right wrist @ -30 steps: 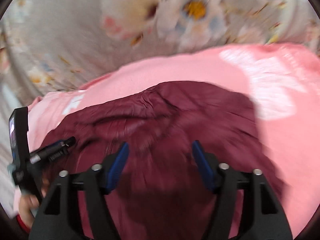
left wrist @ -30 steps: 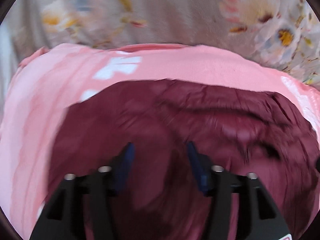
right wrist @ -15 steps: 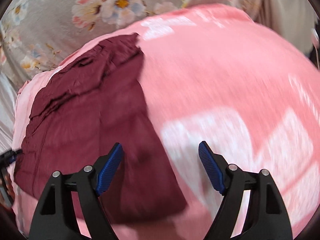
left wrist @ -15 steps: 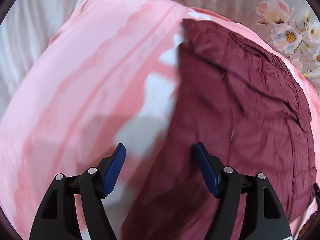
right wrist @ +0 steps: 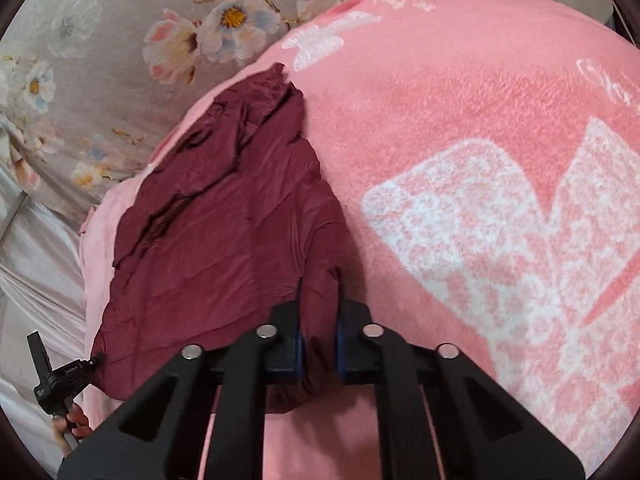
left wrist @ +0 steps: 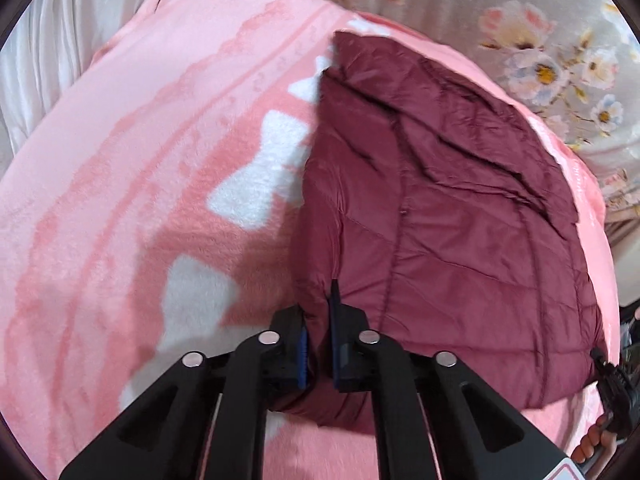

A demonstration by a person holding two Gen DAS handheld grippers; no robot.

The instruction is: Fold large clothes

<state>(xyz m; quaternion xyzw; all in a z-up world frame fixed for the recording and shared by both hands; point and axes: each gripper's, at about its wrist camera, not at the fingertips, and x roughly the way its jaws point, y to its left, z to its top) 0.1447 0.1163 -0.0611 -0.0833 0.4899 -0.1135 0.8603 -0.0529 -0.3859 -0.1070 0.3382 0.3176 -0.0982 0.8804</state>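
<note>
Your left gripper and right gripper, spread wide half a second ago, are now pinching the maroon jacket's near corners; it's lying on the pink blanket.

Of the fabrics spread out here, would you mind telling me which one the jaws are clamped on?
The maroon quilted jacket: both the left gripper and right gripper pinch its near corners. The pink blanket beneath and the floral sheet behind go ungripped.
</note>
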